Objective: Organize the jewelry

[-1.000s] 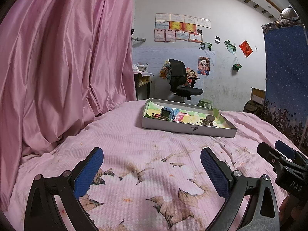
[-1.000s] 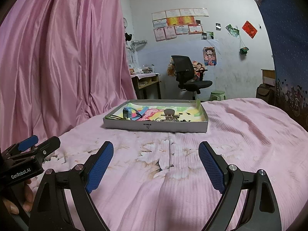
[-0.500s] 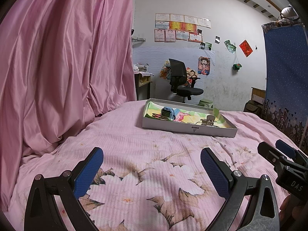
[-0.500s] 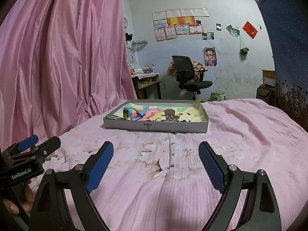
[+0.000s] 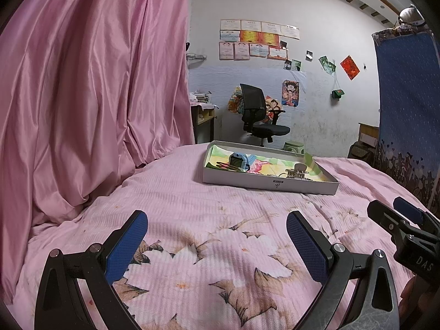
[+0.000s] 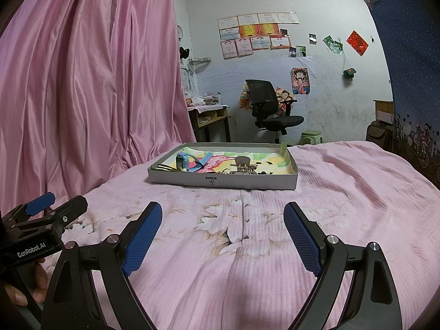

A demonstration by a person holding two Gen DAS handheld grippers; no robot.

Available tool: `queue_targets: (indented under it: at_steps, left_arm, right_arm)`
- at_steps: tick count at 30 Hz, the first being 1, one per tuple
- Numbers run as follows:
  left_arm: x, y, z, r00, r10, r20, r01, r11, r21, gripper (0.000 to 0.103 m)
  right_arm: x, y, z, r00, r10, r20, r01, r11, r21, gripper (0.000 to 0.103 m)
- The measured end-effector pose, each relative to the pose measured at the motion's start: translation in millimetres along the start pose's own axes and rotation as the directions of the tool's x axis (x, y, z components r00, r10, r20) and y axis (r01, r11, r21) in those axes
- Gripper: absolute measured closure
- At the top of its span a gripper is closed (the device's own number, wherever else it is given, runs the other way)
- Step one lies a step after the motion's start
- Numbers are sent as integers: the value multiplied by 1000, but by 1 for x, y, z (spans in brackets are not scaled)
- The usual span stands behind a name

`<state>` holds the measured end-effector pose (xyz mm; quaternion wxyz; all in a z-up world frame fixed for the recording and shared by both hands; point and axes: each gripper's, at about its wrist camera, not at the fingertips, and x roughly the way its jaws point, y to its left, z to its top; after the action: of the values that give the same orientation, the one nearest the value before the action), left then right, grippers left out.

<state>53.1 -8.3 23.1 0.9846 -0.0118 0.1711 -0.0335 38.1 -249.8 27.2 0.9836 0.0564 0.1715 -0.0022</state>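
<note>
On pink bedspread (image 6: 343, 192), tray (image 6: 222, 183) faces both gaping grippers (image 6: 222, 220).

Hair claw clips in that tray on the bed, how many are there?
1. A beige hair claw clip sits near the middle of the grey tray, right of the blue watch. Smaller pieces around it are too small to identify.

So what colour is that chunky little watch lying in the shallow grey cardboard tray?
Light blue, strap included; the chunky watch shows best in the right wrist view.
</note>
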Motion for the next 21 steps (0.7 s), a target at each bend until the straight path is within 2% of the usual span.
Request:
queue_targets:
  at_steps: [21]
  left_arm:
    - [-1, -1, 0, 1000, 1, 0, -1, 1000, 3, 1]
  right_arm:
    - [0, 0, 0, 1000, 0, -1, 0, 1000, -1, 16]
